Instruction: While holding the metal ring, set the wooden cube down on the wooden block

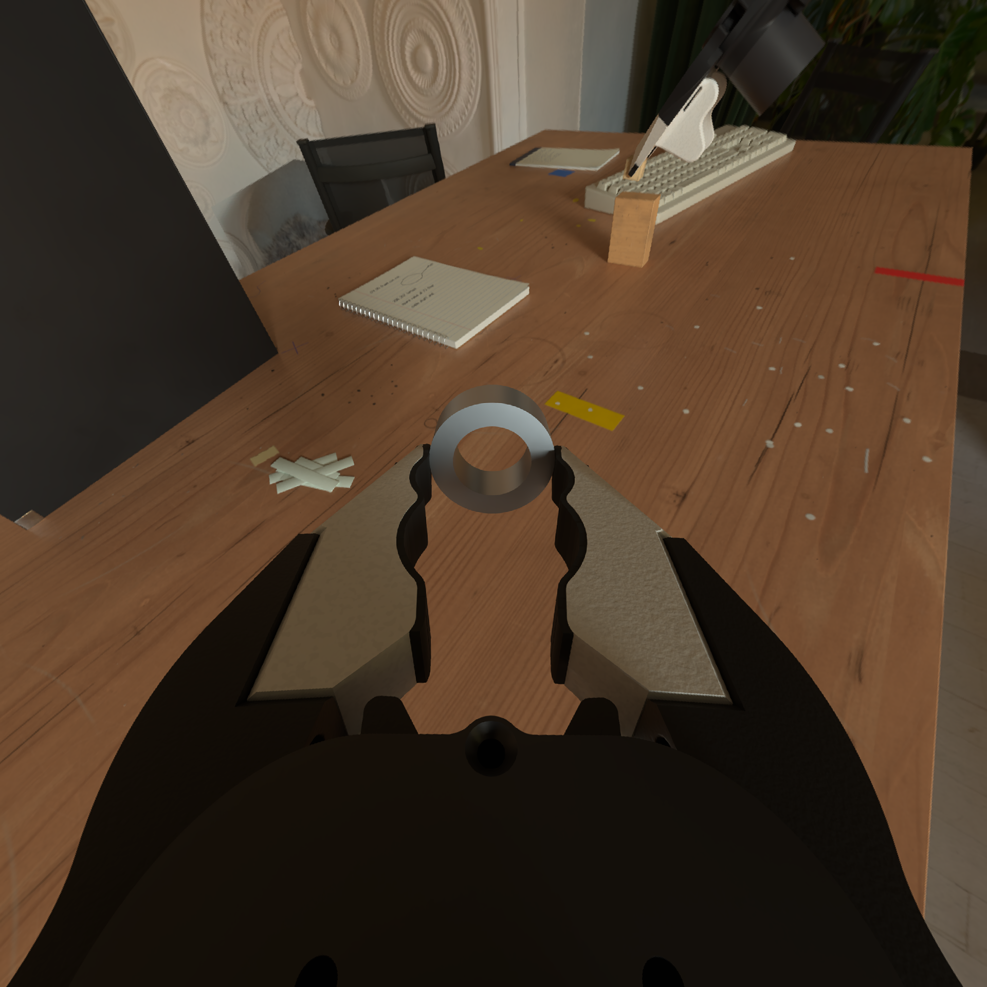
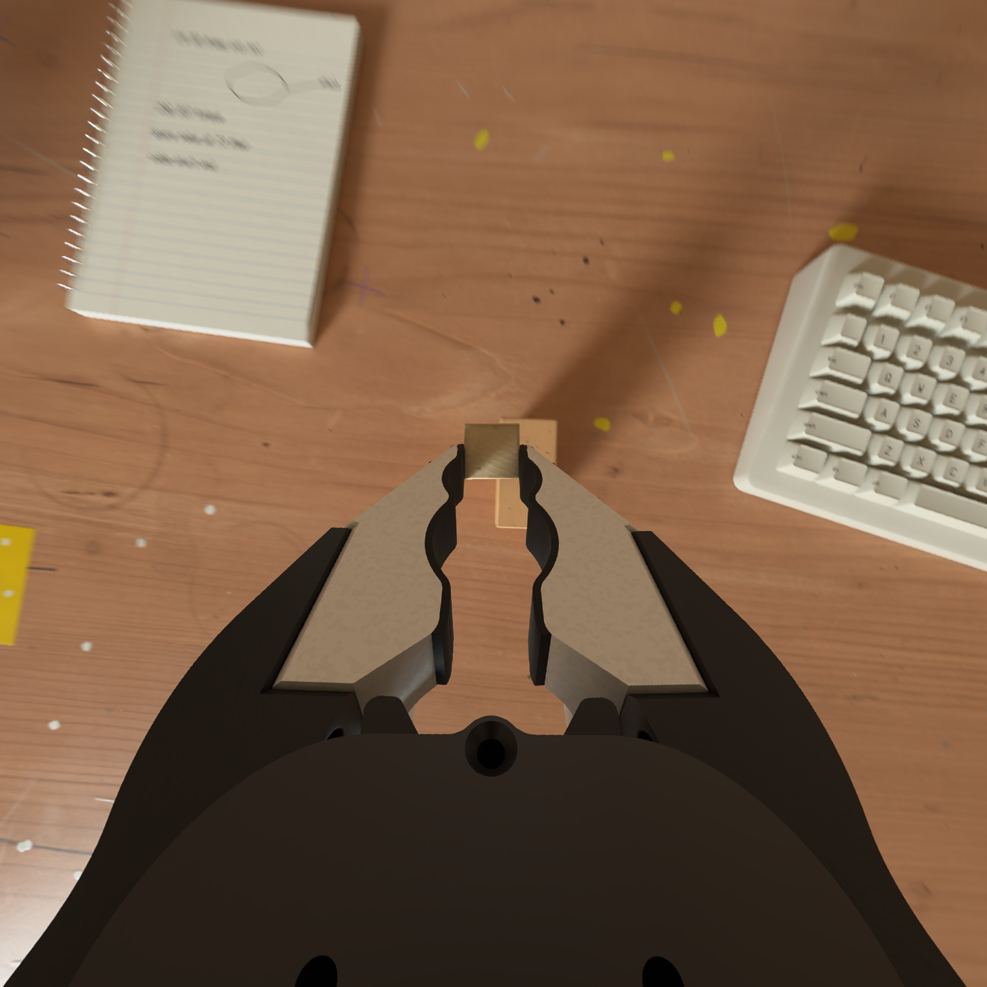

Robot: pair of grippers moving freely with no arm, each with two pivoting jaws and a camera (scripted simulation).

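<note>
Both tools loaded over the bench: I hold the ring on my left, the cube on my right.

Largest first: the wooden block stands upright on the bench, tall and pale orange, just beside the cream keyboard. My left tool is clamped on the metal ring, a thick grey band carried on edge above the bench, its bore facing the camera. My right tool is clamped on the wooden cube, small, pale and square-faced, pinched at the very fingertips. The left wrist view alone shows the right tool hanging above and behind the block, not touching it. The right wrist view looks straight down: there the block lies under the cube, offset right. The spiral notebook lies well apart.
</note>
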